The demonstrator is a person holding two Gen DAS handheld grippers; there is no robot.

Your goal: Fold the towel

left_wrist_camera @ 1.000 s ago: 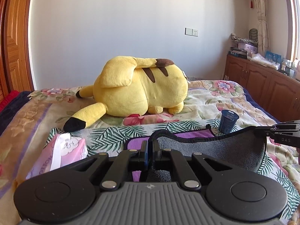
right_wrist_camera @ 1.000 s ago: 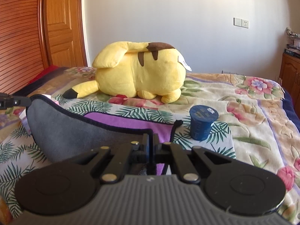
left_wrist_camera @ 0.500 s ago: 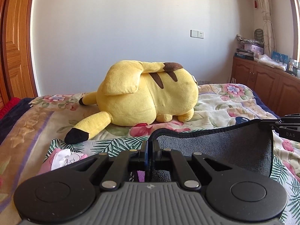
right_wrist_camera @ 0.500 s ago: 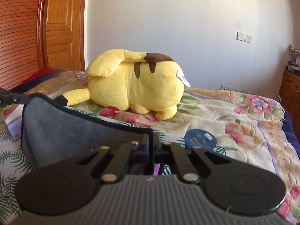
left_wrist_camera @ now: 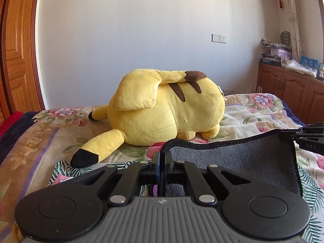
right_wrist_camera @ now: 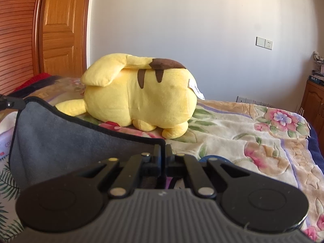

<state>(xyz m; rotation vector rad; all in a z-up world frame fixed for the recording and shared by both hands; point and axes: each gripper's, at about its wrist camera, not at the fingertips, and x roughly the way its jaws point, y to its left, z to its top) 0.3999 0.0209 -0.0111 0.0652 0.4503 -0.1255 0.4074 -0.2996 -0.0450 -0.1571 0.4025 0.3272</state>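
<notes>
Clearly, the left gripper (left_wrist_camera: pixel 161 162) was clamped on one top corner of the grey towel (left_wrist_camera: pixel 232 160), the right gripper (right_wrist_camera: pixel 163 156) on the other. Between them the cloth hung stretched above the floral bedspread (right_wrist_camera: pixel 243 125), near the yellow plush toy (right_wrist_camera: pixel 141 99).

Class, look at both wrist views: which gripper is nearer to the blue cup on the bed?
Right. The right gripper hangs just over the blue cup, which peeks out beside its fingers. The left gripper holds the towel's far corner; no cup shows there.
</notes>
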